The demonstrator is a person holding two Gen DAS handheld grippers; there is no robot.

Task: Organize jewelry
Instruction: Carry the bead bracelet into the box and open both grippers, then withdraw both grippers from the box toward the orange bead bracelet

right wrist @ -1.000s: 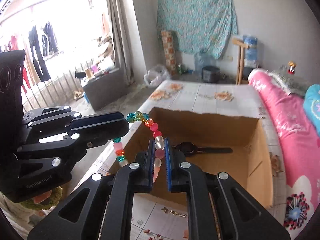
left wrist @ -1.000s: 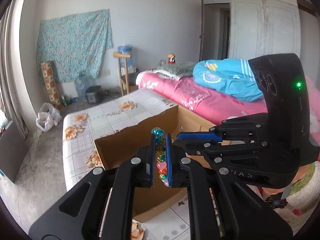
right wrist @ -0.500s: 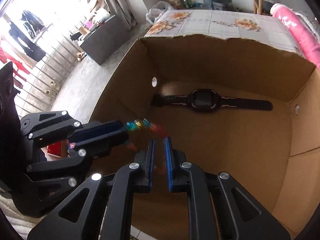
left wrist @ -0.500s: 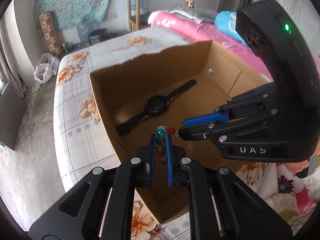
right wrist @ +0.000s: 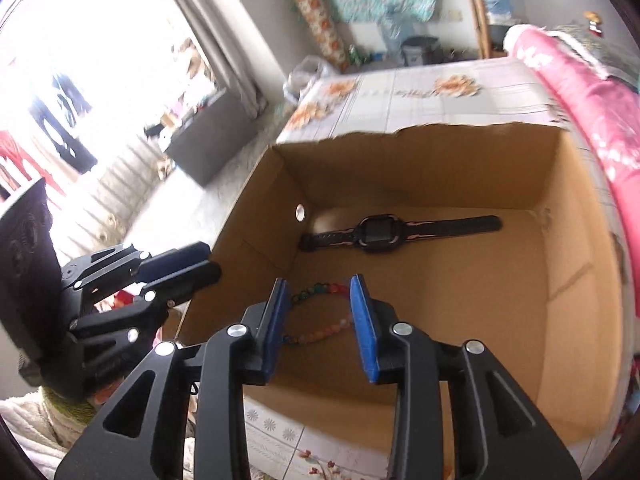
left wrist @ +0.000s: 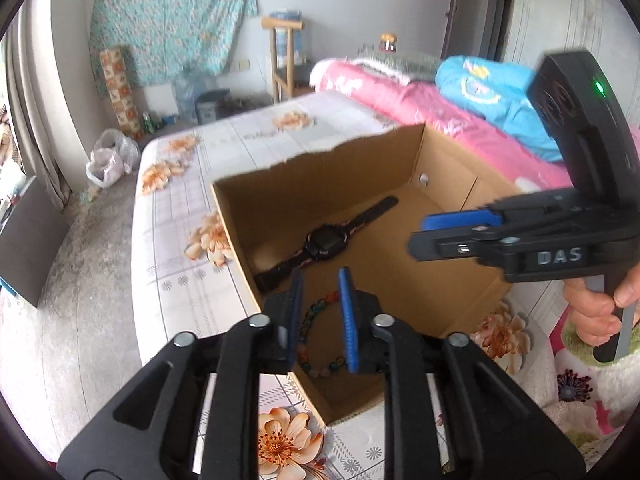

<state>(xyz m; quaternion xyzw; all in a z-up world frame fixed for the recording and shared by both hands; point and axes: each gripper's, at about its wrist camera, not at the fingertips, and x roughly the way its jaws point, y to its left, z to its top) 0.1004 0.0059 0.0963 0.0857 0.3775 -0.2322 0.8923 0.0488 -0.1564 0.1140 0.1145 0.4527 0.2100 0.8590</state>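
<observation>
The bead bracelet [right wrist: 320, 312], clamped by both grippers a second ago, now lies on the floor of the cardboard box [right wrist: 576, 280]. Left gripper [left wrist: 320, 304] (lower centre) is opening, nothing pinched; right gripper [right wrist: 320, 312] likewise spreads empty above the beads. The black watch [right wrist: 380, 232] lies beyond, mid-frame.
</observation>
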